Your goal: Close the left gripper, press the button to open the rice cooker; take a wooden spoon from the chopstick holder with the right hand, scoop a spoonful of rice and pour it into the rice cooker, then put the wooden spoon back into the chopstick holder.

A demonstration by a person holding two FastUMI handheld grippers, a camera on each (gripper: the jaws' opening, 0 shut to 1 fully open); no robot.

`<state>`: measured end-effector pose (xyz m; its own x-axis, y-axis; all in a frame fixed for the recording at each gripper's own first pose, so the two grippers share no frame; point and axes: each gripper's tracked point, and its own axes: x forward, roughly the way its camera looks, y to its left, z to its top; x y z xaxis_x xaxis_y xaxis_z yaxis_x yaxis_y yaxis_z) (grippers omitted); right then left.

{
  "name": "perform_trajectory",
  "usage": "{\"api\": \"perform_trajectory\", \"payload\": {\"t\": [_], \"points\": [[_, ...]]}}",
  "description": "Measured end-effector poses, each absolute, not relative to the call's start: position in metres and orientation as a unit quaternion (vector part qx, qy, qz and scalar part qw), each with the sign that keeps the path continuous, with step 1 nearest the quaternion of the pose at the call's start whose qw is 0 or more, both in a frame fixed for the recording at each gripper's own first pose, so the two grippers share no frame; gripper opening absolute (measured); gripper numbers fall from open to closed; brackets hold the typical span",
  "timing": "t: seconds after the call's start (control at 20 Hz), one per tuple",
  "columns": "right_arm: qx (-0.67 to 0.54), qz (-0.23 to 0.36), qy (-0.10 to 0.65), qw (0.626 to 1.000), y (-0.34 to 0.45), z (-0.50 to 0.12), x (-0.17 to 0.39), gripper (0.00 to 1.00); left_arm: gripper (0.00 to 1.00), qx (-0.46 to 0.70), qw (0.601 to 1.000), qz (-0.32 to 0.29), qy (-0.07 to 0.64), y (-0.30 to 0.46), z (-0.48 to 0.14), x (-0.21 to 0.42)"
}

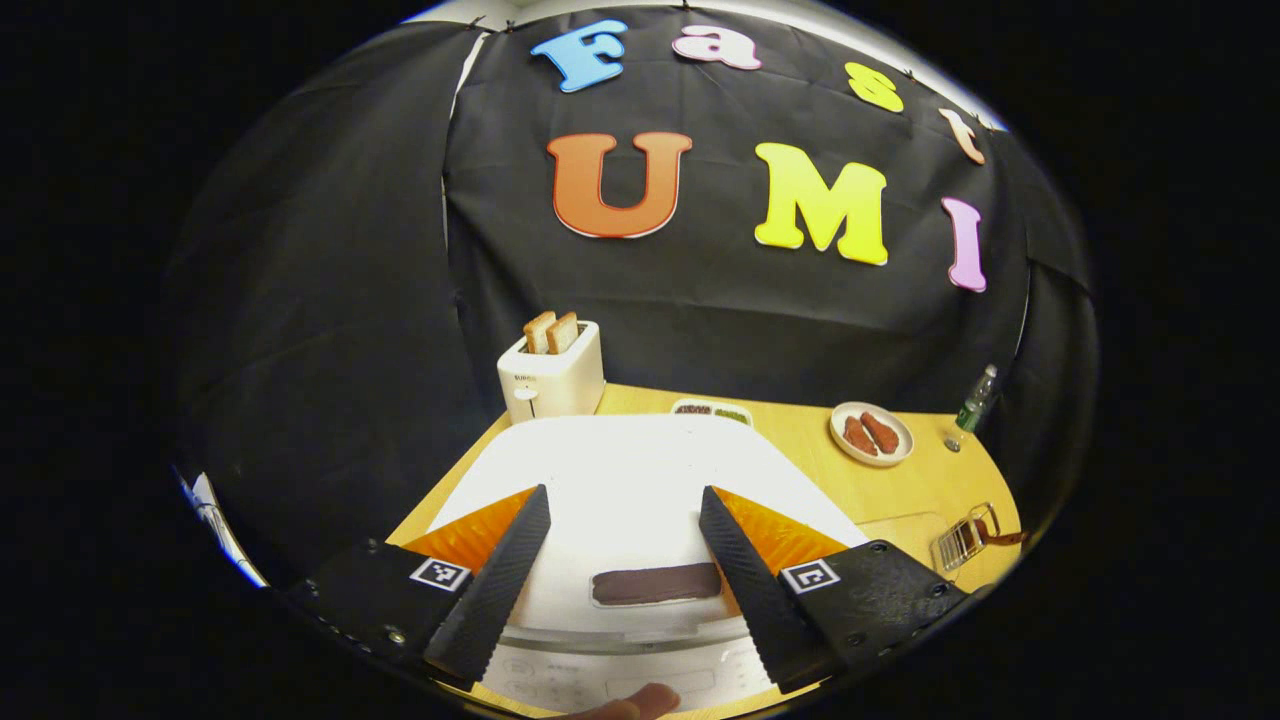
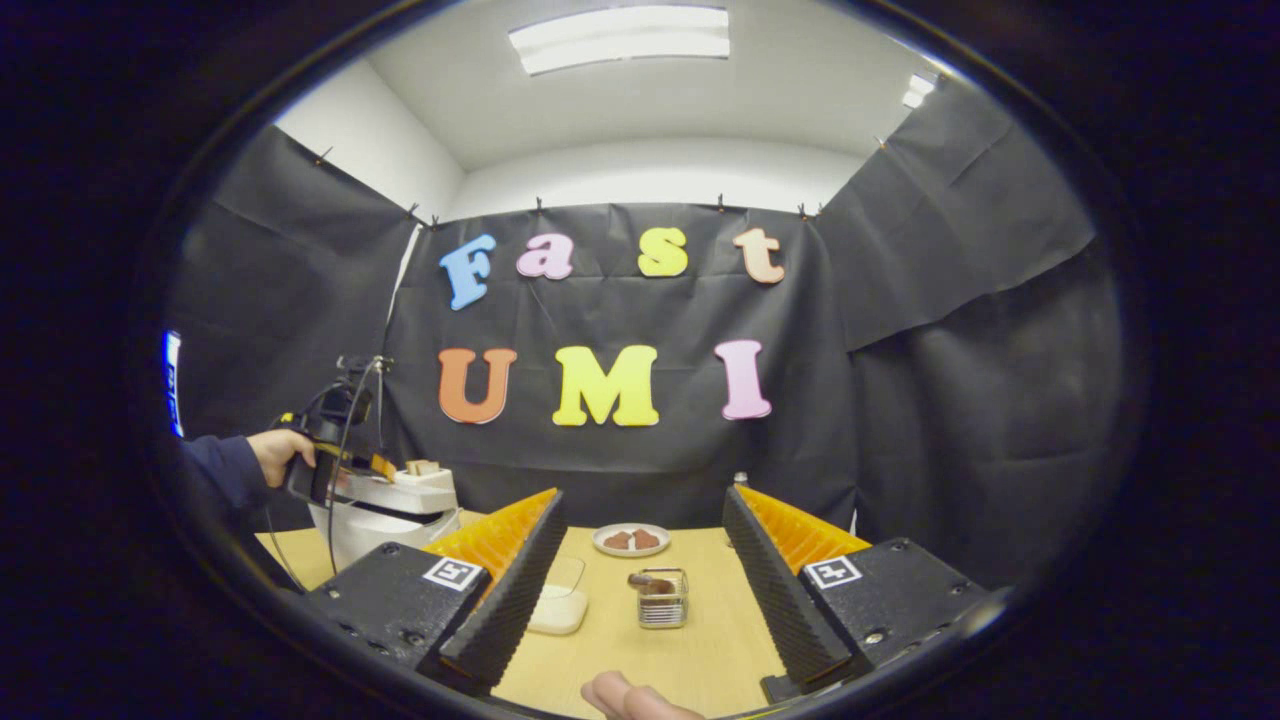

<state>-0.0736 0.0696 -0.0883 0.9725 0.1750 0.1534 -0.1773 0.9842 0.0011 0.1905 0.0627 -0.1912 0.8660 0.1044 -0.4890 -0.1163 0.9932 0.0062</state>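
Note:
The white rice cooker (image 1: pixel 640 470) lies right under my left gripper (image 1: pixel 624 492), whose fingers stand wide open over the lid. A dark bar-shaped button (image 1: pixel 655 583) sits on the lid's near edge between the fingers, untouched. In the right gripper view the rice cooker (image 2: pixel 390 520) stands at the far left, and a hand (image 2: pixel 275 450) holds the left gripper (image 2: pixel 335 470) on top of it. My right gripper (image 2: pixel 643 495) is open and holds nothing. Ahead of it a clear chopstick holder (image 2: pixel 662 598) holds the wooden spoon (image 2: pixel 650 580). A clear rice box (image 2: pixel 560 600) lies left of the holder.
A toaster (image 1: pixel 552 375) with two slices stands behind the cooker. On the wooden table (image 1: pixel 900 490) are a plate of sausages (image 1: pixel 872 433), a green bottle (image 1: pixel 978 400) and a small tray (image 1: pixel 712 410). The chopstick holder (image 1: pixel 965 540) is at the right edge.

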Motion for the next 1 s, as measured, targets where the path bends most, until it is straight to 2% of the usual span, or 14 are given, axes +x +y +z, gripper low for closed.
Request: {"api": "perform_trajectory", "payload": {"t": [1.0], "points": [[0.004, 0.067, -0.060, 0.996, 0.050, -0.096, -0.079, 1.00, 0.98, -0.002, 0.965, 0.065, 0.255, 0.049, -0.213, 0.150]]}}
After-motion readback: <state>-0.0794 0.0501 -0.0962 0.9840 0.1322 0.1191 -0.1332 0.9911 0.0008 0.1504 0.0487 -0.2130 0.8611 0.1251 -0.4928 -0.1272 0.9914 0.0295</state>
